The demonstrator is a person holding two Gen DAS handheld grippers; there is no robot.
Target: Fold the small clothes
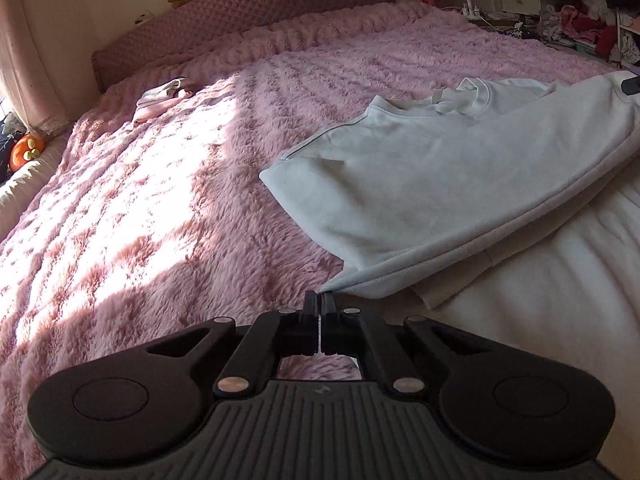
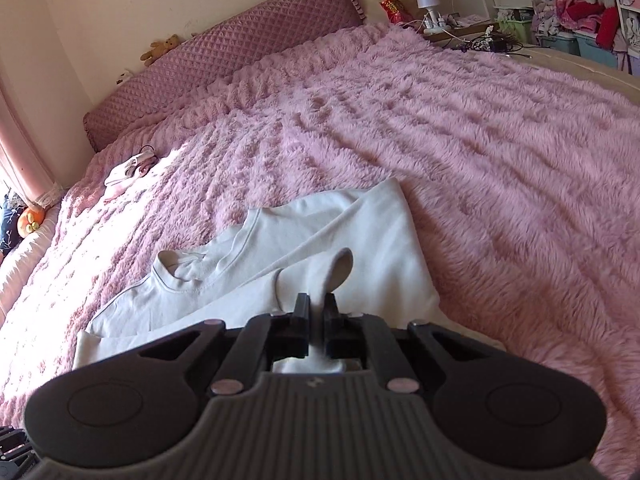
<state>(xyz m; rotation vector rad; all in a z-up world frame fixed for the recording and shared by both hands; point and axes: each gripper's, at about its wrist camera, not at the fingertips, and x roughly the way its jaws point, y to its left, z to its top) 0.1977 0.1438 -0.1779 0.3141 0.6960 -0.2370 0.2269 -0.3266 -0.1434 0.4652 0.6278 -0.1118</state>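
Left tool [image 1: 320,305]: jaws closed, pinching cloth at the tips, angled downward.
Right tool [image 2: 318,305]: jaws clamped, cloth bunched between them.

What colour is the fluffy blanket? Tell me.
Pink; the blanket shows best in the right wrist view.
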